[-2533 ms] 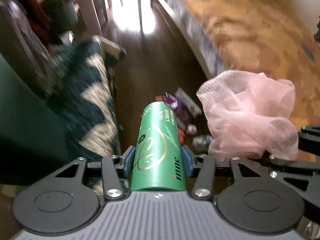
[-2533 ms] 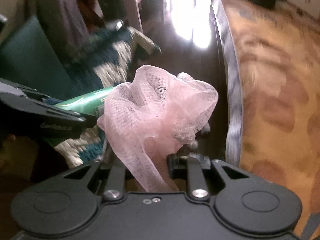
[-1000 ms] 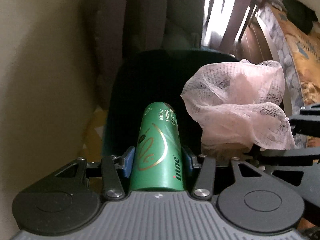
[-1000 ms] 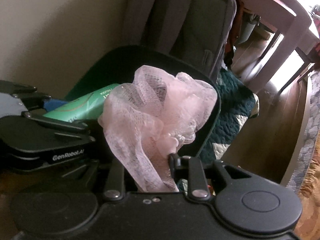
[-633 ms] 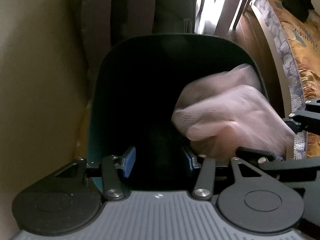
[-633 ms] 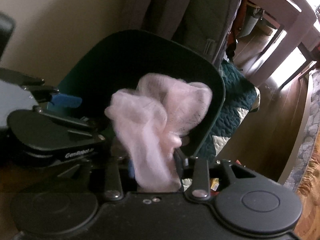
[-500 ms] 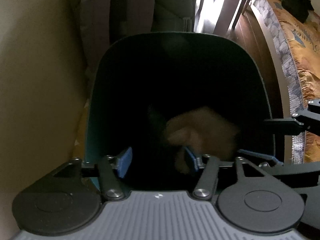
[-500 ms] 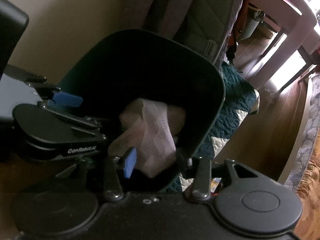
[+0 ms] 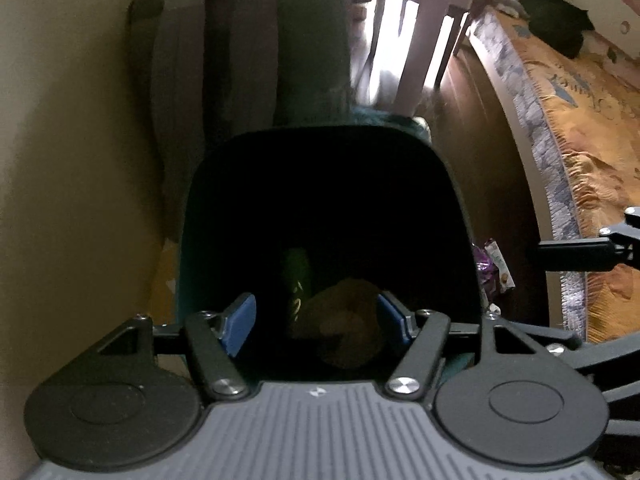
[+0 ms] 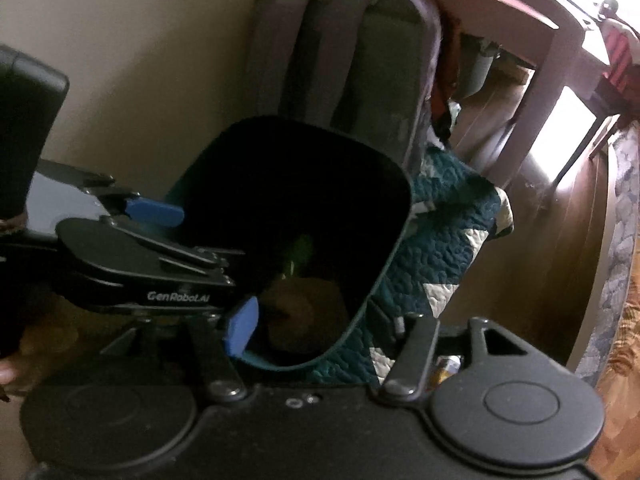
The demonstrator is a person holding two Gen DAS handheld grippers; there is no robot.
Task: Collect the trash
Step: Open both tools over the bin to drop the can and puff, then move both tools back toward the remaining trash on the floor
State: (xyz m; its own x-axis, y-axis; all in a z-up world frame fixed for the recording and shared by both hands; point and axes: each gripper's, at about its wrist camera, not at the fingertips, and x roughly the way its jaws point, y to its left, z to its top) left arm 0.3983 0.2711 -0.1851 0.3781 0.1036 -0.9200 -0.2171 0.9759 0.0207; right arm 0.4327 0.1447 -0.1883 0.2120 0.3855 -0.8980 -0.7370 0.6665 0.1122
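Down inside the dark bin (image 9: 192,216), your green can (image 9: 298,276) stands roughly on end (dim, hard to read) beside the pink netting (image 9: 344,328). Your left gripper (image 9: 316,320) and right gripper (image 10: 316,326) are both opening, empty.

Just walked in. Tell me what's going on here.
A person with a gripper in each hand is collecting trash. Both the left gripper and the right gripper hang over a dark bin, jaws opening and empty. A green tube and a wad of netting lie inside.
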